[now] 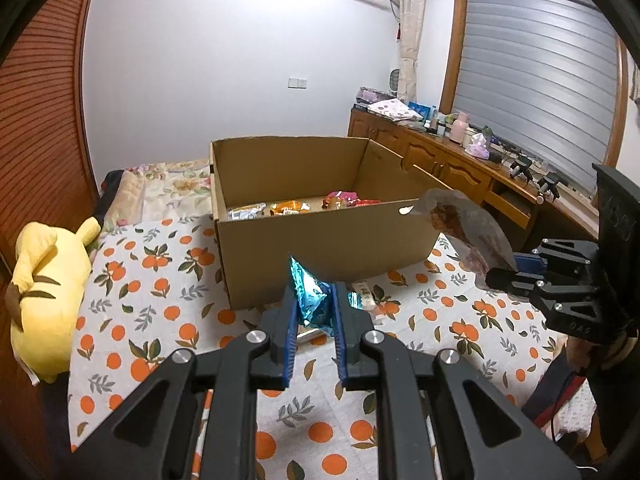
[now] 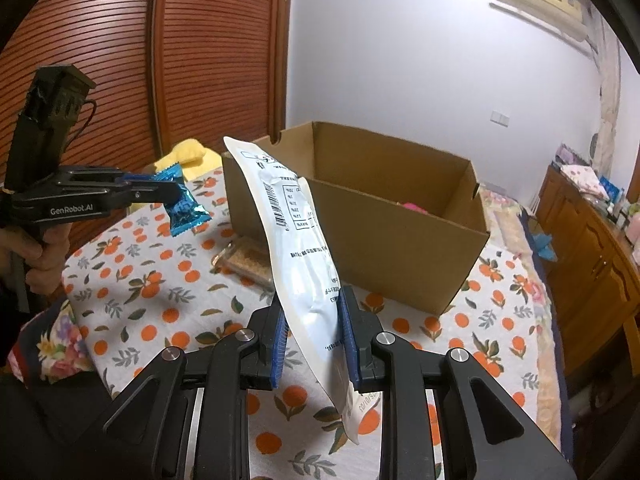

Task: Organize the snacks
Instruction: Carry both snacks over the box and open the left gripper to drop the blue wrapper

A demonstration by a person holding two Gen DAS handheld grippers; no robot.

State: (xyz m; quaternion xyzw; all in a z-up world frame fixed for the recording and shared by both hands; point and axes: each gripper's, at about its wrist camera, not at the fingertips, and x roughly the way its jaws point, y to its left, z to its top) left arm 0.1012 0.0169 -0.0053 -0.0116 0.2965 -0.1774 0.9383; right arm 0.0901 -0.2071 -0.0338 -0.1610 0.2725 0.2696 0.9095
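The left gripper (image 1: 314, 312) is clamped on a small blue foil snack packet (image 1: 310, 298), held above the orange-patterned bedspread (image 1: 160, 280) just in front of the cardboard box (image 1: 320, 240). The right gripper (image 2: 314, 332) pinches a long white pouch (image 2: 296, 248) near its lower end, so the pouch stands tilted up toward the box.

Only the left wrist view looks into the box, where several snack packs (image 1: 290, 208) lie on the bottom, and it shows the pouch's clear face with brown contents. Only the right wrist view shows the pouch's printed back, a biscuit pack (image 2: 246, 260) lying on the bedspread beside the box, and the person's hand (image 2: 38, 256) on the left gripper's handle.
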